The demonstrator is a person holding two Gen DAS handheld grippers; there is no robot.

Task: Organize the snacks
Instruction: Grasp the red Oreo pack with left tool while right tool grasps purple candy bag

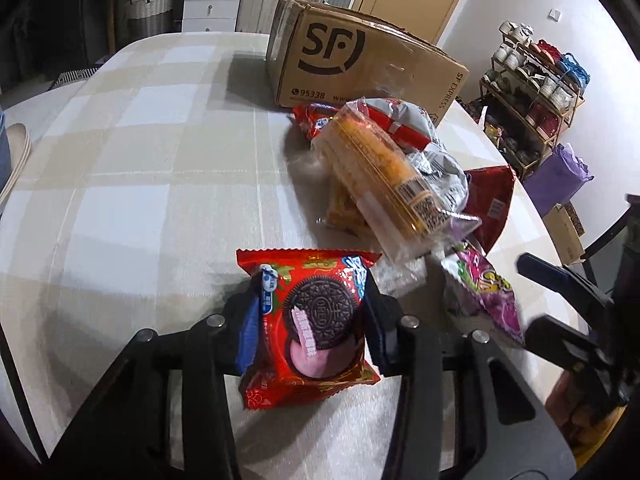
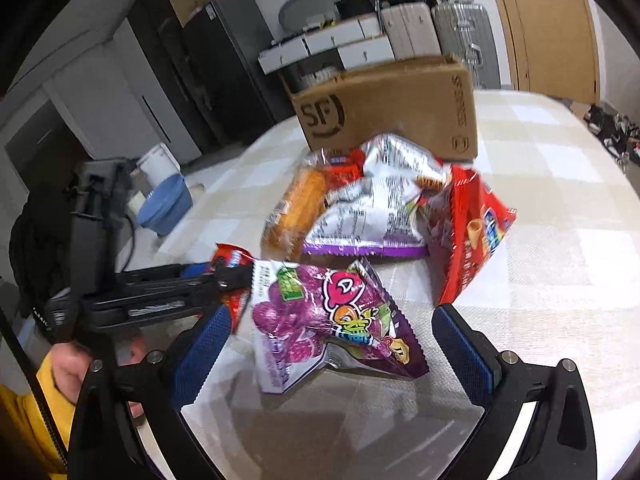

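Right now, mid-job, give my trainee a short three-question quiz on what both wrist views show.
1. True or false: the left tongs are shut on the red Oreo packet.
2. Which packet lies between the open right tongs: A) purple grape candy packet, B) orange cake pack, C) silver bag?
3. Fill in: behind the snack pile stands a cardboard ___ marked SF.

Key: 1 true; 2 A; 3 box.
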